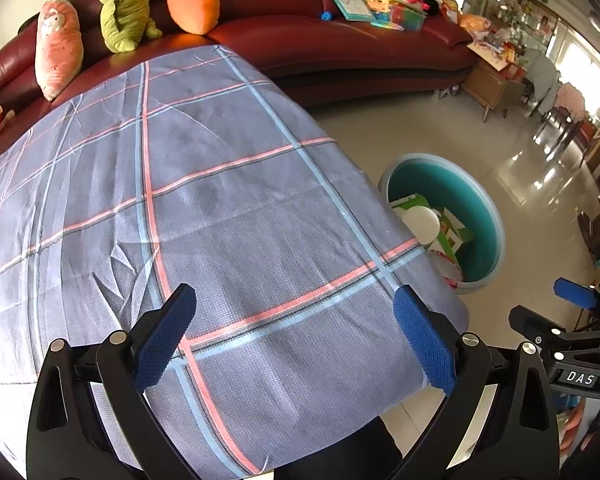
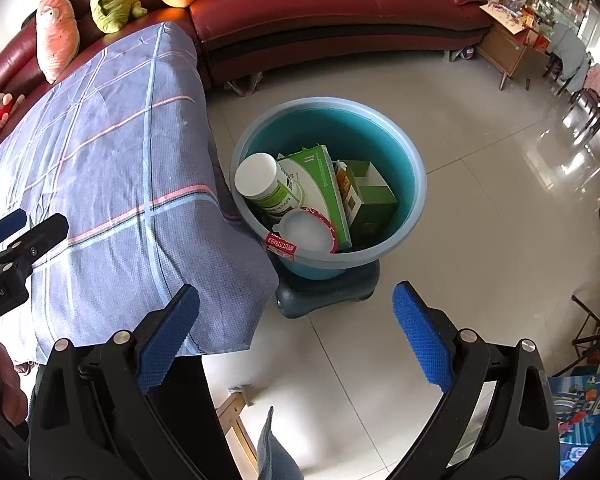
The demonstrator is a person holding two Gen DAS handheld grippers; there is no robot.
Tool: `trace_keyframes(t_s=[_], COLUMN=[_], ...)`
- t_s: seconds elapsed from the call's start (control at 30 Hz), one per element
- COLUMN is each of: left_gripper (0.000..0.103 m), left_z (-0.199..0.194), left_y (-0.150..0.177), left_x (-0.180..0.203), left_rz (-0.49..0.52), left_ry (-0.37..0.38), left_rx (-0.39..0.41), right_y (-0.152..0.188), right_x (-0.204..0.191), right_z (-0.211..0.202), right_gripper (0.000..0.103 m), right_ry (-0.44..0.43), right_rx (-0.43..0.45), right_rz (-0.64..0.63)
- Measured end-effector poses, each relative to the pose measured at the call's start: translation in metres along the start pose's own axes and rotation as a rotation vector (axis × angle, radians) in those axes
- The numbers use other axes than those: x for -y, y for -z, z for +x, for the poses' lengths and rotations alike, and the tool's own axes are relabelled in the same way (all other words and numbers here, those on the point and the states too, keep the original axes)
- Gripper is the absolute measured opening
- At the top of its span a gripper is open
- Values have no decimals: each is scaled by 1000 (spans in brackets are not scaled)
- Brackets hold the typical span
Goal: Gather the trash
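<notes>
A teal basin [image 2: 400, 152] stands on a dark stool [image 2: 340, 288] on the floor beside the table; it also shows in the left wrist view [image 1: 488, 216]. Inside lie a white-capped bottle [image 2: 268, 184], green boxes [image 2: 372, 196] and a white round lid [image 2: 306, 232]. My right gripper [image 2: 296, 332] is open and empty, above the floor in front of the basin. My left gripper [image 1: 294, 336] is open and empty over the table's checked grey cloth [image 1: 220, 208]; it also shows at the left edge of the right wrist view [image 2: 24, 228].
A dark red sofa [image 1: 320, 48] runs behind the table with plush toys [image 1: 120, 8] and books and toys [image 1: 380, 4]. A wooden cabinet [image 2: 508, 52] stands at the far right. Glossy tiled floor [image 2: 480, 220] surrounds the basin.
</notes>
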State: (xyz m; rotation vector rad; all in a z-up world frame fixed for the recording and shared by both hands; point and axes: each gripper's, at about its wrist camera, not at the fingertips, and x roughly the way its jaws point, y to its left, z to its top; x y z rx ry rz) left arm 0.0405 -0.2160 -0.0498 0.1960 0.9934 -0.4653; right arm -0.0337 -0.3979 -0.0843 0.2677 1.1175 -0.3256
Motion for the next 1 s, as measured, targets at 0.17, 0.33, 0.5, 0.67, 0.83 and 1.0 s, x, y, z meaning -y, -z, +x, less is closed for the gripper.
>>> trace_keyframes(t_s=[0.17, 0.33, 0.5, 0.67, 0.83, 1.0], left_gripper=[99, 99, 99, 99, 99, 99], left_z=[2, 3, 4, 4, 6, 8], left_y=[0, 1, 2, 4, 5, 6], left_x=[0, 0, -1, 1, 0, -2], left_rz=[-4, -5, -6, 7, 0, -11], left_ry=[-7, -16, -20, -24, -25, -27], left_rx=[0, -3, -7, -5, -14, -19], right_y=[0, 0, 0, -1, -1, 0], right_x=[0, 0, -1, 1, 3, 4], right_z=[0, 1, 2, 2, 3, 4], right_gripper=[93, 93, 93, 93, 94, 96], right_ry=[3, 3, 9, 19, 23, 19], right_rx=[-1, -3, -5, -2, -2, 0], right_rz=[-4, -6, -9, -7, -4, -2])
